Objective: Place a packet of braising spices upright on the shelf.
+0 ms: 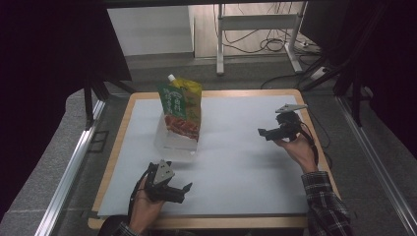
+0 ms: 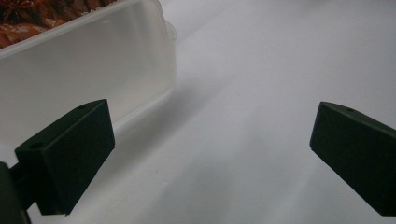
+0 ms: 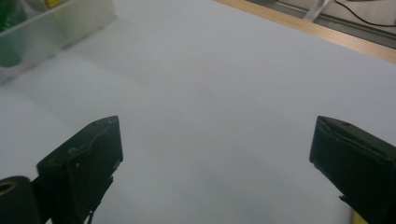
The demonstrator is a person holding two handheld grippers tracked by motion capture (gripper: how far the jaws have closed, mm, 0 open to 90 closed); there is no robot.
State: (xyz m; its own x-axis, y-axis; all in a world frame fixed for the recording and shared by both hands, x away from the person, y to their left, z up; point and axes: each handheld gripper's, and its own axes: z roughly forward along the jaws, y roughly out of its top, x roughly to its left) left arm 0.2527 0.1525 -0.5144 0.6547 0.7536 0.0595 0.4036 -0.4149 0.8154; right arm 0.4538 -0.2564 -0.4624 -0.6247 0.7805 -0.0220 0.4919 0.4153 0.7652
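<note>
A green and yellow food pouch with a white spout stands upright in a clear plastic box left of the table's middle. My left gripper hovers near the front edge, below the box, open and empty. In the left gripper view the box wall lies close ahead on the left, with nothing between the gripper's jaws. My right gripper is held at the right side, pointing left, open and empty. The right gripper view shows the box corner far off at top left.
A white sheet covers most of the wooden table. Metal rails run along both sides. A desk frame and cables stand on the floor beyond the far edge. Dark curtains hang left and right.
</note>
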